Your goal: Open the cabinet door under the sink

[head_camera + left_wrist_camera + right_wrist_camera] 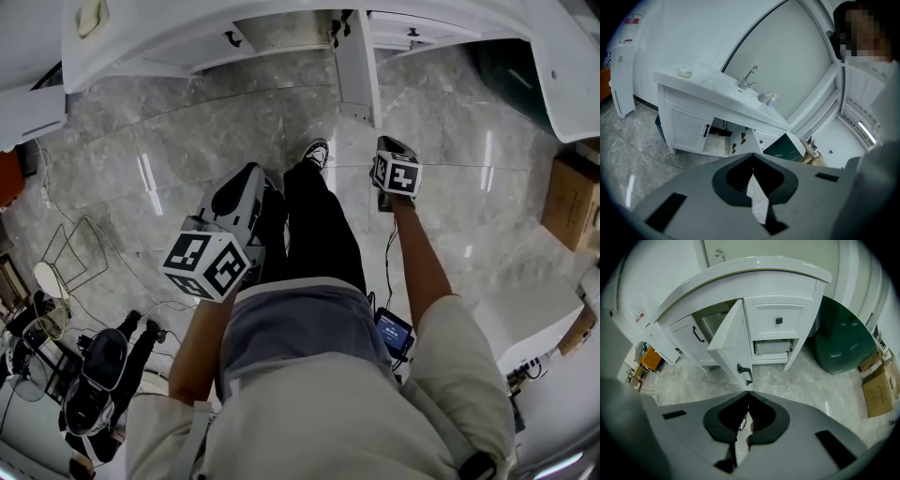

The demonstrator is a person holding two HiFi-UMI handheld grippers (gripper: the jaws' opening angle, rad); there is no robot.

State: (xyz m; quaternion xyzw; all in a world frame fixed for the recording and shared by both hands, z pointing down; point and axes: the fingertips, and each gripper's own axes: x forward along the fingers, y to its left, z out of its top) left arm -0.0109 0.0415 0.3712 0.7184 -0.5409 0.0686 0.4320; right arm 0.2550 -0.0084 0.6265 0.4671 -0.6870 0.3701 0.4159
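The right tongs (749, 393) are closed tip to tip with nothing between them. They point at the free edge of the cabinet door (733, 341), whose black handle (744, 372) sits just beyond the tips. No view shows whether the tips touch the door's lower corner. In the head view the right arm is stretched forward and low, which fits reaching for a handle set near the floor.

The left tongs (752, 157) are also shut and empty. They are held back beside the person's leg and well away from the cabinet, so this hand seems to be kept out of the way.

The cabinet door stands swung out toward the person, roughly square to the cabinet front, with the dark opening under the sink (723, 84) showing behind it. Judged from that, the task looks done or nearly done, and what remains is probably only drawing the right arm back.

The second door (689, 336) to its left is shut. A small drawer (777, 320) to its right is closed under the white bench (754, 268), which carries the tap (748, 77). A dark green bin (843, 338) stands beside the cabinet on the grey marble floor (216, 131), clear of the door's swing.
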